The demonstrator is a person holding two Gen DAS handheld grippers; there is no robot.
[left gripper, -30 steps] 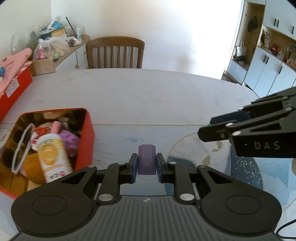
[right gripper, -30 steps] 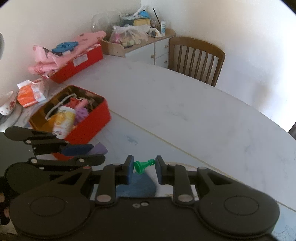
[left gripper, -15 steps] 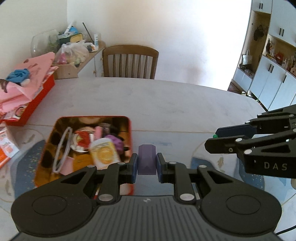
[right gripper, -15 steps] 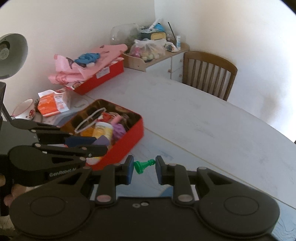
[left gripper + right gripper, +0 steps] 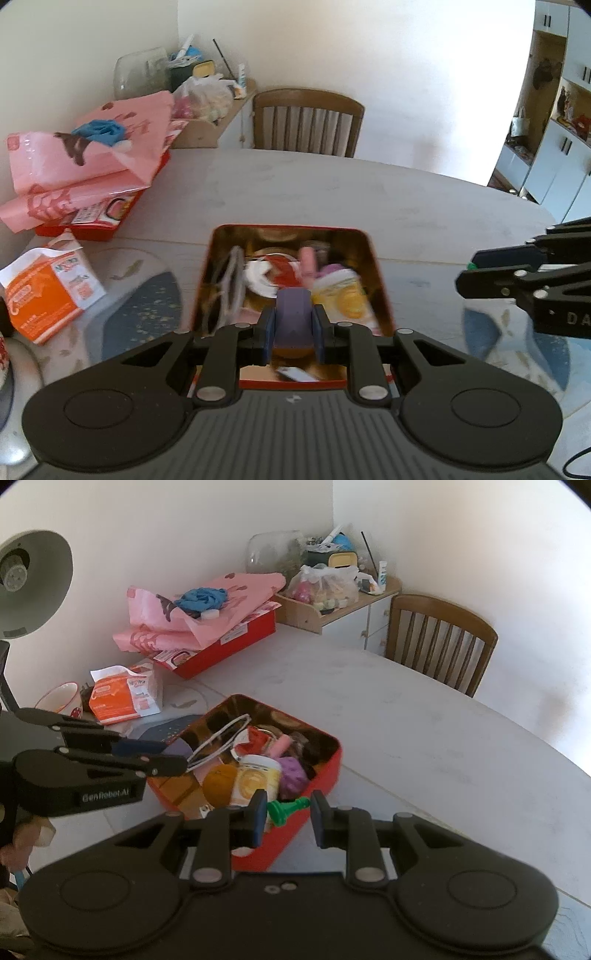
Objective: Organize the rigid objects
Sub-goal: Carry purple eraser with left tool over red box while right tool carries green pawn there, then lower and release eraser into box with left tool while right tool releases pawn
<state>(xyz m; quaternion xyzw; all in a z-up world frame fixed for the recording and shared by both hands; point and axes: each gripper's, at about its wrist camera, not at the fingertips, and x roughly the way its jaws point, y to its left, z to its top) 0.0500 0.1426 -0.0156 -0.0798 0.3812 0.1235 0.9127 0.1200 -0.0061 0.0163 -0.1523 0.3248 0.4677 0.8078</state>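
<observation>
— What do I have in the left gripper?

— My left fingers are clamped on a purple block. In the left wrist view it hangs over the near end of the open red tin, above the clutter inside.

— And the right gripper?

— I carry a green chess pawn there, lying sideways with its base against the left finger. Its head points towards 3 o'clock; I cannot tell whether it touches the other finger. The fingers are narrow, and the pawn sits over the tin's near corner.

— What's in the tin?

— In the right wrist view I see a white jar with a yellow label, a purple knobbly ball, an orange ball and glasses at about 10 o'clock. The tin rests on the pale surface.
</observation>
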